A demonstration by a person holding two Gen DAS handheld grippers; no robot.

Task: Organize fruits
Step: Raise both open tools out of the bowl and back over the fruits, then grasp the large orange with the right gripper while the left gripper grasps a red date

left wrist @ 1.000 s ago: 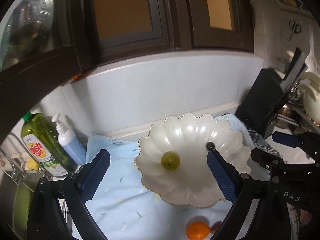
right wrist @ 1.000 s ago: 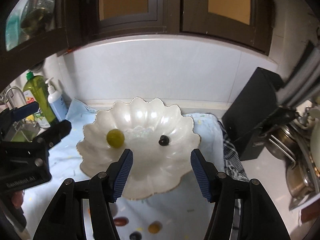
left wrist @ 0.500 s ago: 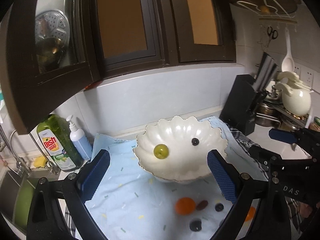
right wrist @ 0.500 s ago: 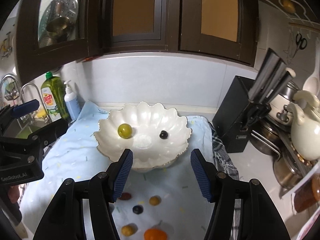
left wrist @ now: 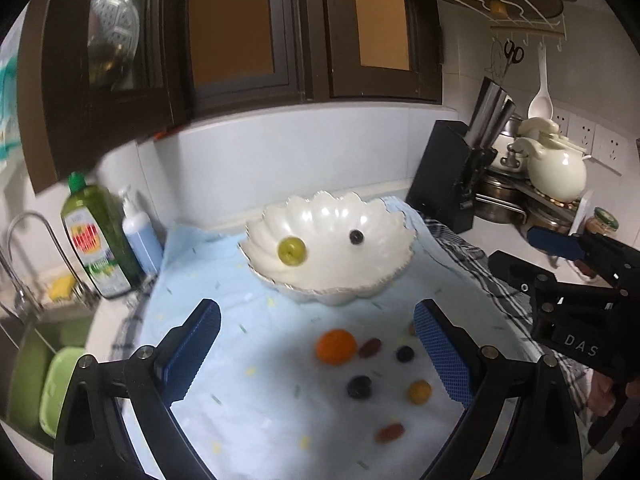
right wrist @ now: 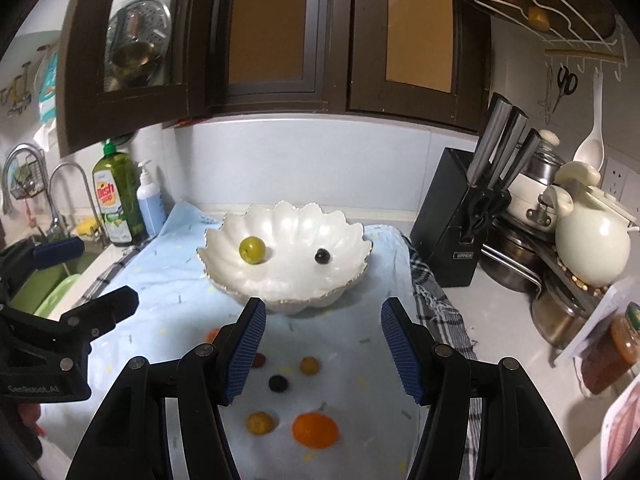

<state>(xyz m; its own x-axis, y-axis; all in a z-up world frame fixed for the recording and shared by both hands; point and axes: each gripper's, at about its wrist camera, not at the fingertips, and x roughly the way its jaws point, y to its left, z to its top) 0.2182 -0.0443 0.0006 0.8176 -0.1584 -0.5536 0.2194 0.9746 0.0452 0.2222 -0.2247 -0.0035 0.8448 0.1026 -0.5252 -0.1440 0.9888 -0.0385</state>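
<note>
- Two fruits already in the white scalloped bowl (right wrist: 286, 256): a green grape (right wrist: 252, 250) on its left side, a dark berry (right wrist: 322, 256) toward the right.
- Loose fruit on the blue cloth (right wrist: 168, 280) in front of the bowl: an orange (right wrist: 315, 429), a yellow fruit (right wrist: 260, 423), another yellow one (right wrist: 309, 365), a dark berry (right wrist: 277, 383), a reddish one partly hidden.
- Right hand-held gripper (right wrist: 323, 352): spread wide, empty, hovering above that cluster.
- Left hand-held gripper (left wrist: 316, 356): also spread, empty, cluster lying below and slightly right of its centre.
- Likely next: a drop straight down onto one piece; right side seemingly nearer, dark berry almost centred between its fingers.
- Round fruit, so no long axis to align with.
</note>
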